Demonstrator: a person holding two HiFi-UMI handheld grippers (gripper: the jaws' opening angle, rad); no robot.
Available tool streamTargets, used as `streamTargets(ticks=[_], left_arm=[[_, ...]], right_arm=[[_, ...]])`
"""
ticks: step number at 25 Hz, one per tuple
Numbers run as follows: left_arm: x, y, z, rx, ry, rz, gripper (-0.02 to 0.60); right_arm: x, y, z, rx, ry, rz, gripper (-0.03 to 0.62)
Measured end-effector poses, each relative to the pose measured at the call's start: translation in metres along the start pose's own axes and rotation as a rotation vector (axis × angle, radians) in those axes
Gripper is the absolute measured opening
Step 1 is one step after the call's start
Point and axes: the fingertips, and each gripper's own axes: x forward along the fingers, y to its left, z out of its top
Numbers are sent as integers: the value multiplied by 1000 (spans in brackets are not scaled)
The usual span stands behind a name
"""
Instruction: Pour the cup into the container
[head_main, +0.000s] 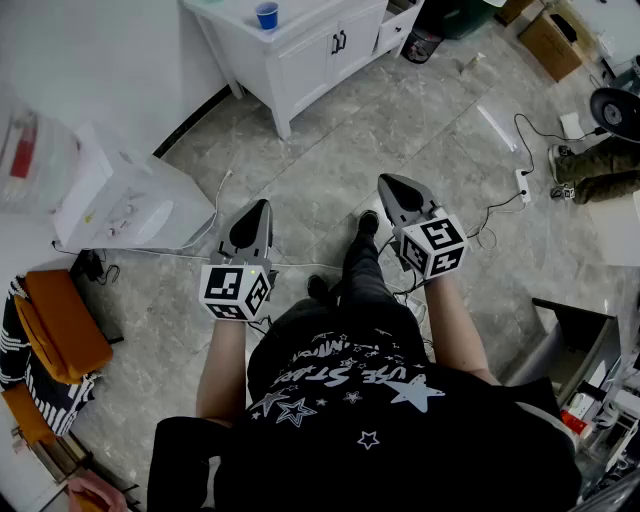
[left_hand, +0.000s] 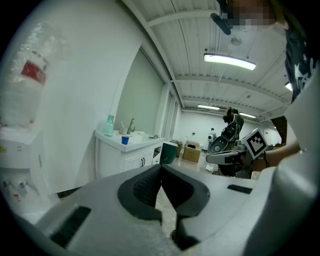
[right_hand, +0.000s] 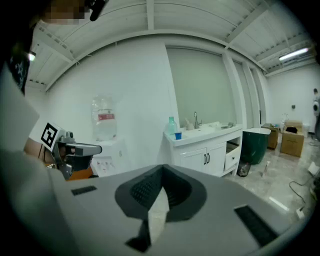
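A small blue cup (head_main: 266, 15) stands on the top of a white sink cabinet (head_main: 300, 55) across the room, far from both grippers. In the left gripper view the cup (left_hand: 125, 140) sits next to a green bottle (left_hand: 109, 125); in the right gripper view the cup (right_hand: 178, 135) is beside the same bottle (right_hand: 171, 125) and a faucet (right_hand: 195, 119). My left gripper (head_main: 262, 206) and right gripper (head_main: 386, 183) are held at waist height over the floor, both shut with nothing in them. I cannot make out a container for pouring.
A water dispenser (head_main: 130, 205) stands against the wall at the left, an orange chair (head_main: 62, 320) nearer. Cables and a power strip (head_main: 520, 182) lie on the grey tile floor at the right. A dark green bin (right_hand: 255, 145) stands right of the cabinet.
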Motion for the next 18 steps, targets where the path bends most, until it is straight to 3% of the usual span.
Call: streamTargets(ticks=[11,18], left_arm=[[3,-15,-15,-13,34,-18,9],[25,-13,-16,-28,46,-4,9]], right_arm=[[-8,-5,-1,-7,-11,6,5],[3,-32,7,12,-32,-1,5]])
